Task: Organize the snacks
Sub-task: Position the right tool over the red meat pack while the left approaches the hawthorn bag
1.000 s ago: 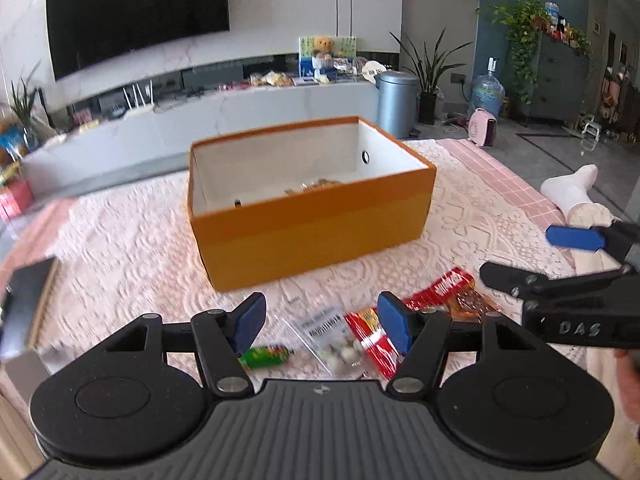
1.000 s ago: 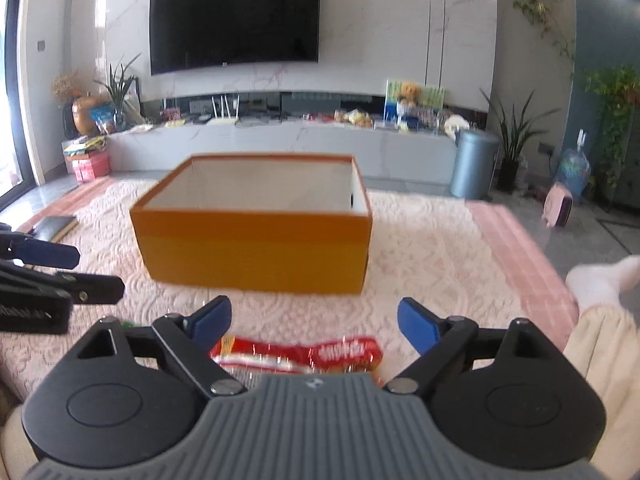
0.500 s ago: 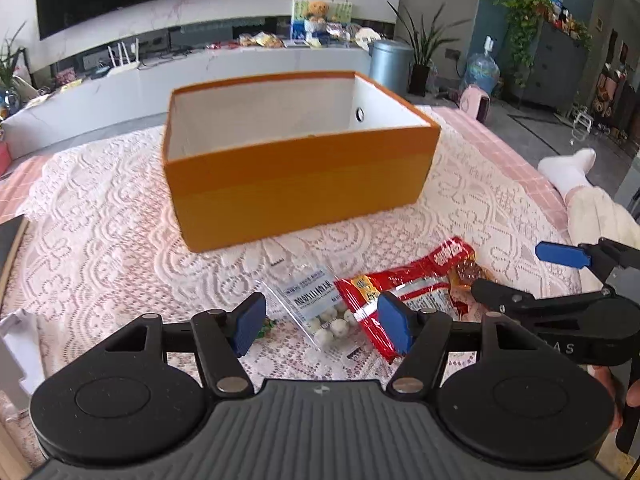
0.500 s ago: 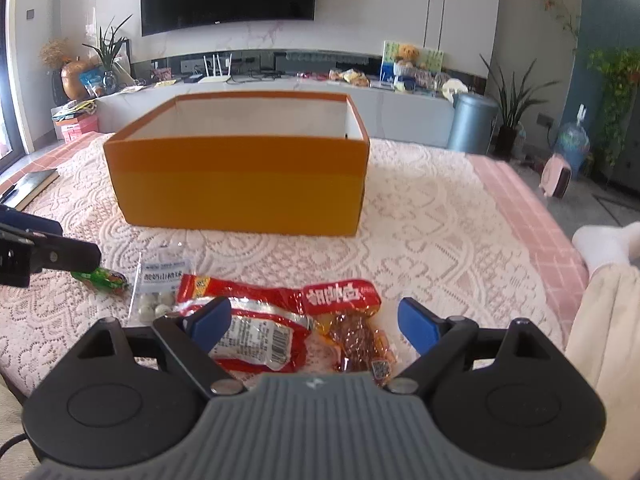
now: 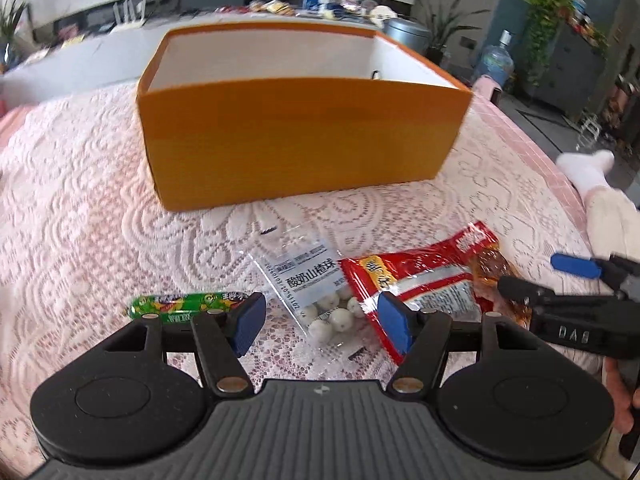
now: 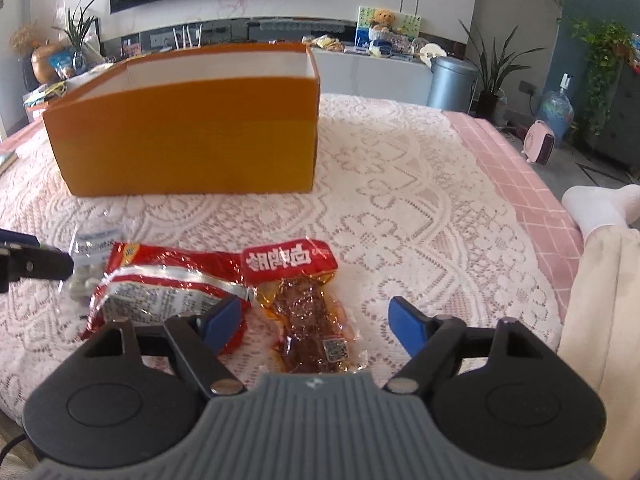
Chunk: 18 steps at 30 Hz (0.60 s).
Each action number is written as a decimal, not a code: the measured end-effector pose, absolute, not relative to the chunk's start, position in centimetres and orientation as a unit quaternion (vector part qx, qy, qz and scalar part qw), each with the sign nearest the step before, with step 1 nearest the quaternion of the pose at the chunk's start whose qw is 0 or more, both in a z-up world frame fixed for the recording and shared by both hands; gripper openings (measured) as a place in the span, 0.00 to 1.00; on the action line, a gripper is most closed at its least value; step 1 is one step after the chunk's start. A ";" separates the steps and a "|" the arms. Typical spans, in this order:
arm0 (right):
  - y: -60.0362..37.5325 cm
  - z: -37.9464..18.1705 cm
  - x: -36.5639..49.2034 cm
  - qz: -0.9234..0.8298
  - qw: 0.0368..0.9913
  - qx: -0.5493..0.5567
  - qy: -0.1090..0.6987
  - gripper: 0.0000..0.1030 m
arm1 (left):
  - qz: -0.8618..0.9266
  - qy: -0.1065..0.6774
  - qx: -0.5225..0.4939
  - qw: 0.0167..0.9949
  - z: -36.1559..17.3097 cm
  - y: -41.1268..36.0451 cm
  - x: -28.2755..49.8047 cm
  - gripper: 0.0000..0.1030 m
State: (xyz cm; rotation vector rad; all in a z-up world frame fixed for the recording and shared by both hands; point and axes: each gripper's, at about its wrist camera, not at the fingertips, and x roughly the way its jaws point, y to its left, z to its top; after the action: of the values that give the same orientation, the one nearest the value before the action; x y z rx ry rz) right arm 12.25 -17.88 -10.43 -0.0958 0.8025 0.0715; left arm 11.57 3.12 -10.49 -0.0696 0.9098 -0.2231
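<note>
An open orange box (image 5: 304,136) (image 6: 188,132) stands on the lace-covered table. In front of it lie a green candy stick (image 5: 184,304), a clear bag of white balls (image 5: 316,288) (image 6: 94,248), a red packet (image 5: 416,276) (image 6: 168,284) and a red-topped amber meat snack (image 5: 496,272) (image 6: 308,300). My left gripper (image 5: 322,322) is open, low over the clear bag. My right gripper (image 6: 316,320) straddles the meat snack. Its jaws are closing, but the pads stand apart from the snack. It also shows in the left wrist view as the right gripper (image 5: 560,276).
A person's leg in a white sock (image 6: 600,208) (image 5: 588,168) rests by the table's right edge. The pink cloth border (image 6: 520,168) runs along that side. Behind the box are a TV console (image 6: 360,64) and a grey bin (image 6: 452,80).
Both grippers have sunk and tilted down toward the snacks, which now lie between the fingers. The right jaws have narrowed slightly.
</note>
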 end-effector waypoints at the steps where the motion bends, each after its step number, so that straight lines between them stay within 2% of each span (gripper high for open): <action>1: -17.9 -10.7 12.5 0.036 0.917 -0.046 0.394 0.72 | -0.103 0.441 -0.040 0.891 -10.7 3.2 11.8 0.73; 6: -18.5 -11.7 13.5 0.030 0.909 -0.035 0.415 0.72 | -0.085 0.459 -0.053 0.883 -12.0 3.2 13.3 0.73; 11: -19.4 -12.8 14.4 0.031 0.896 0.003 0.443 0.73 | -0.076 0.463 -0.054 0.882 -12.4 2.5 14.2 0.80; 18: -18.6 -13.5 14.4 0.029 0.900 -0.021 0.434 0.74 | -0.062 0.469 -0.093 0.876 -13.0 2.3 15.8 0.85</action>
State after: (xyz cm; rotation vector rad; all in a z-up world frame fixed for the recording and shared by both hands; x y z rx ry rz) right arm 14.42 -18.56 -13.48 -0.0439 0.8989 0.0598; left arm 15.78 2.28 -13.05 -0.1931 0.9776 -0.1294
